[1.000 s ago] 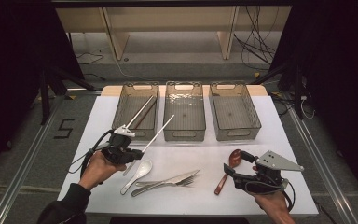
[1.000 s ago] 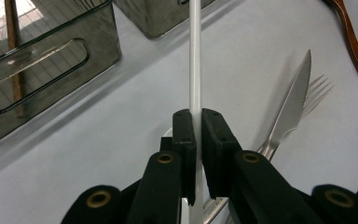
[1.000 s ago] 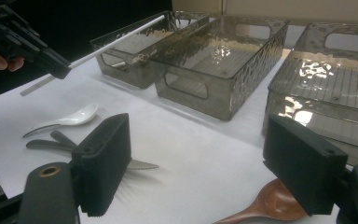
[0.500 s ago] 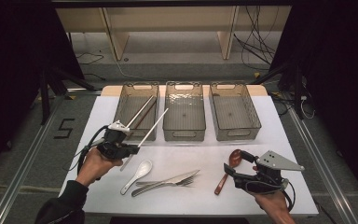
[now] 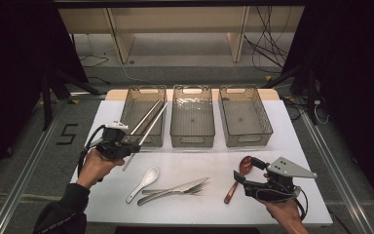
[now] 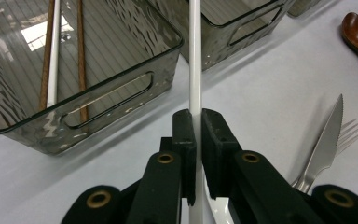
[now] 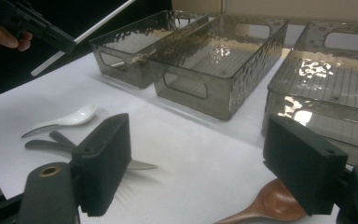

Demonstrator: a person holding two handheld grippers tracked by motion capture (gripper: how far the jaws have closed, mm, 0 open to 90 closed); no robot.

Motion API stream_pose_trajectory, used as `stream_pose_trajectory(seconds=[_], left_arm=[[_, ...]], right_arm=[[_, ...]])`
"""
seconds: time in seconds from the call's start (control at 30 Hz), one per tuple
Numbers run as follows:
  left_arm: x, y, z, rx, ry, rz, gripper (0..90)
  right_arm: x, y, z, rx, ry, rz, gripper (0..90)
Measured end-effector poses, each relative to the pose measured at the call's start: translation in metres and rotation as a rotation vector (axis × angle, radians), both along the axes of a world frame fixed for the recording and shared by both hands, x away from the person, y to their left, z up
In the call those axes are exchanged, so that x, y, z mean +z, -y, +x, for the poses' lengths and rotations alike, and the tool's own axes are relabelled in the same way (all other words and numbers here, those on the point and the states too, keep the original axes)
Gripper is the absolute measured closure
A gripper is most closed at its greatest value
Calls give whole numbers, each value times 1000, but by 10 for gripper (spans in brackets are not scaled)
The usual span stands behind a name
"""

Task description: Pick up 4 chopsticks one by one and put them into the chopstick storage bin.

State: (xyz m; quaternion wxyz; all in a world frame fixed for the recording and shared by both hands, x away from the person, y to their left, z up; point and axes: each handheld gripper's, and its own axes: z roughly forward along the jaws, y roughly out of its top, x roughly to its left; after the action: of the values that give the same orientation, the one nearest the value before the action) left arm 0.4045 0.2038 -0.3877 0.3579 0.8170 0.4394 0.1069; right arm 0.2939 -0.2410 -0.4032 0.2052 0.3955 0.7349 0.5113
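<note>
Holding: your left gripper (image 5: pixel 126 145), fingers (image 6: pixel 185 135) clenched on white chopstick (image 6: pixel 195 60), angled w/ tip over left bin (image 5: pixel 142 115) for sorting. Right gripper (image 5: pixel 247 170): fingers released, idle above wooden spoon (image 5: pixel 237 176) on surface (image 5: pixel 185 204).

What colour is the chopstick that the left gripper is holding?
White. The chopstick shows best in the left gripper view, pinched between the left gripper's black jaws.

A white spoon (image 5: pixel 143 182), knife (image 5: pixel 175 189), fork (image 5: pixel 195 190) and wooden spoon (image 5: pixel 237 176) lie before two empty bins (image 5: pixel 192 119).
</note>
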Motion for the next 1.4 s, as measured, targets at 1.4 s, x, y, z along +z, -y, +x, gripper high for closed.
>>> stream_pose_trajectory(seconds=[1.4], left_arm=[[32, -9, 77, 120, 82, -18, 839]], right_arm=[[-2, 5, -1, -10, -7, 10, 243]])
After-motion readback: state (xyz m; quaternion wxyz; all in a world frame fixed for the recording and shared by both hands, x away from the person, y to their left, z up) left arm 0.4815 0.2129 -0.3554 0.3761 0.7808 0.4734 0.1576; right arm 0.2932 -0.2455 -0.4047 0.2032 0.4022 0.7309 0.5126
